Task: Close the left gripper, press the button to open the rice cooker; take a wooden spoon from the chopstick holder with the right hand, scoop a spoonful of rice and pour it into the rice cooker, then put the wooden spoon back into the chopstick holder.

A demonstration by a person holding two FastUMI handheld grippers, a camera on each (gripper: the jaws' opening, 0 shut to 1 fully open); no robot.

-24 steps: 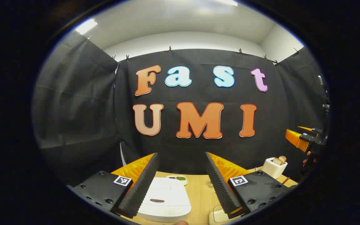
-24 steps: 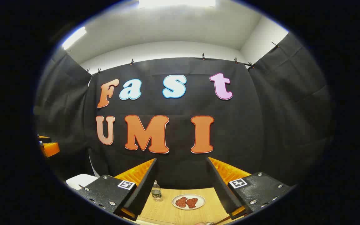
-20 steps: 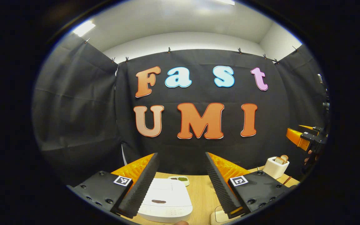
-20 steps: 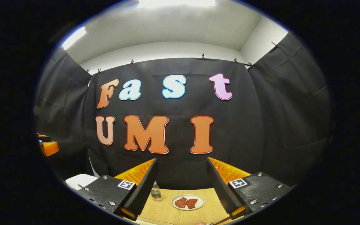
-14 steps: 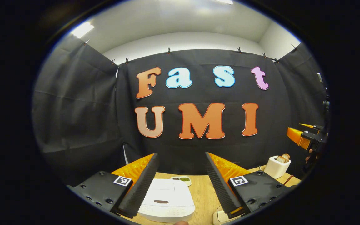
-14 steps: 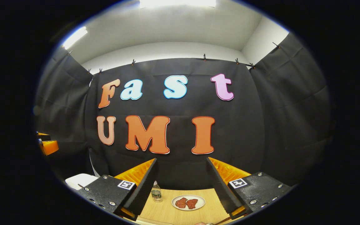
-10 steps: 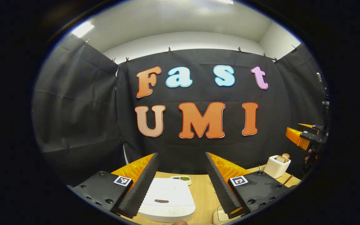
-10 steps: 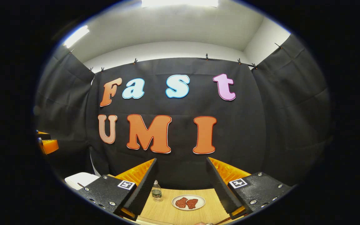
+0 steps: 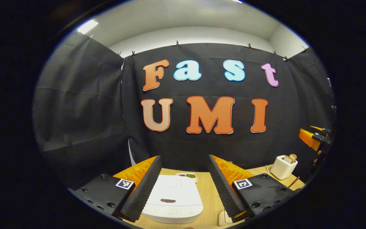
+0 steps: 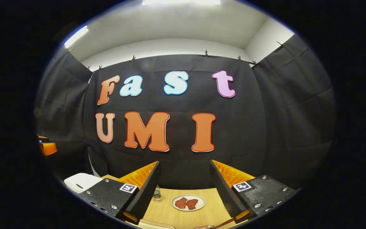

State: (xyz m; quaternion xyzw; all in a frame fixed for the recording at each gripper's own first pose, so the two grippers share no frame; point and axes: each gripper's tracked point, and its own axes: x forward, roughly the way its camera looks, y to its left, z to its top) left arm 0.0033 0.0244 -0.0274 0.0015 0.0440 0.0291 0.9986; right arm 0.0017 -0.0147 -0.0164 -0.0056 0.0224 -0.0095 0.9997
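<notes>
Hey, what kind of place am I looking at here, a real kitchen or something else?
Probably a staged recording booth, not a real kitchen: black cloth clipped up as walls around a wooden table, with a closed white rice cooker, a toaster holding bread and a plate of meat as props.

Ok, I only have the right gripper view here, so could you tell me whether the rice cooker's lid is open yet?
Observer: No. In the left gripper view the rice cooker has its lid down flat.
Operator: Thank you. Is the left gripper closed for the press?
Observer: Not yet. The left gripper is open, and the cooker shows between its fingers.
Operator: Is there anything behind the cooker that I should know about?
Observer: Yes, a small dish with something green in it lies just beyond the cooker.
</notes>
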